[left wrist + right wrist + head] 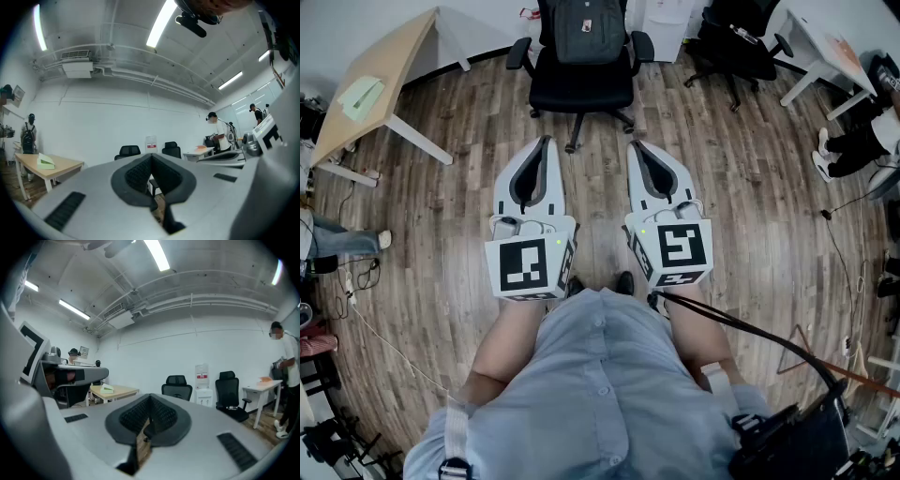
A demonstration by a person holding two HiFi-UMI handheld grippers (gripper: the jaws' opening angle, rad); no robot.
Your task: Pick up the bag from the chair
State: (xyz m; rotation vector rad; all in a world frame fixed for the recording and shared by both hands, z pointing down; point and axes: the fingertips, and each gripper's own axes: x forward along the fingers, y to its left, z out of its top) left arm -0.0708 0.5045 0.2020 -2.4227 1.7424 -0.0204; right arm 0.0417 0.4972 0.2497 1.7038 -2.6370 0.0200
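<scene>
The bag (587,33) rests on the black chair (581,92) at top centre, with the left hand-held gripper (547,141) and right hand-held gripper (634,145) below it, both closed and empty.

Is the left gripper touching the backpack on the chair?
Apart. The head view shows the left gripper ending short of the chair seat, with the backpack farther back.

We can read no words or numbers. The red label on the water dispenser (202,380) is too small for us. The cubes on the left gripper (546,141) and right gripper (634,144) show only black-and-white square patterns.
</scene>
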